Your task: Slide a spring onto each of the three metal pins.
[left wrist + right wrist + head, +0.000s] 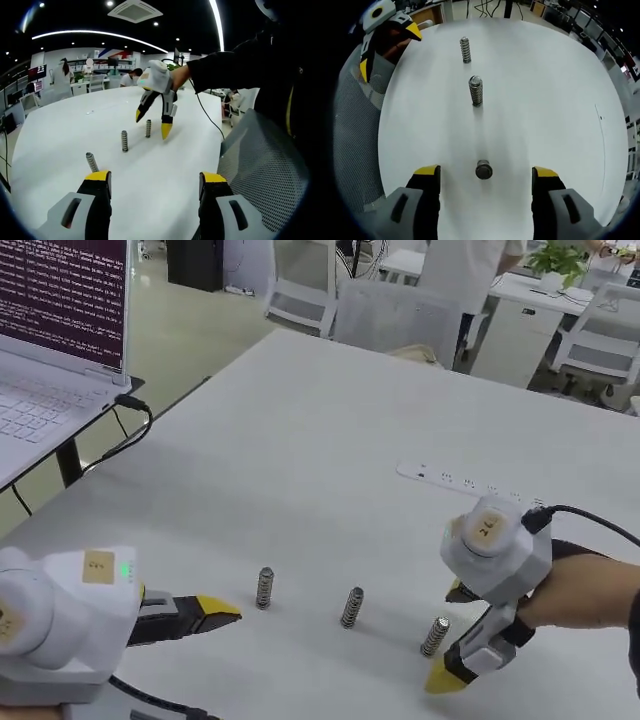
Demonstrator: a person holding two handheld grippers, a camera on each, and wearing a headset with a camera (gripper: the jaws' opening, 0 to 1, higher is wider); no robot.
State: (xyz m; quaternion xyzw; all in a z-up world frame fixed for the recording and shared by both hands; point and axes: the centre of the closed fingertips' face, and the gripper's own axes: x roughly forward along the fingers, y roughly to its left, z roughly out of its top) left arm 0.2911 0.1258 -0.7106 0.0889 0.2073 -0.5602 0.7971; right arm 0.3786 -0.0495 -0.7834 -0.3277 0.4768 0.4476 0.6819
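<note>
Springs are seen on the left pin, middle pin and right pin; the last is straddled, untouched, by the right gripper's spread jaws; the left gripper's jaws are held apart, empty.

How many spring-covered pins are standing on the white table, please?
3, standing in a row: the left pin, the middle pin, and the right pin, which is between the open jaws of the right gripper.
</note>
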